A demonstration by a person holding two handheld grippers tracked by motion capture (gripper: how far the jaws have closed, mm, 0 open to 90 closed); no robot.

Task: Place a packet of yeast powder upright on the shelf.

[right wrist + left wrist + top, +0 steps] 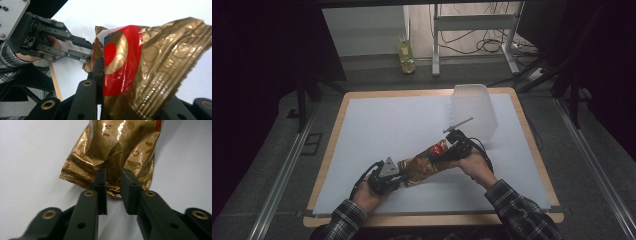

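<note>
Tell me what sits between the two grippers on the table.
The gold snack bag spans the gap: the left gripper pinches its lower end, the right gripper its red-printed end, seen in the high view.

A wooden-edged table (532,145) was covered by a white sheet (387,130). A translucent plastic container (473,110) was set on the sheet near its far right corner. Whether the gold snack bag (424,166) touched the sheet could not be told.
</note>
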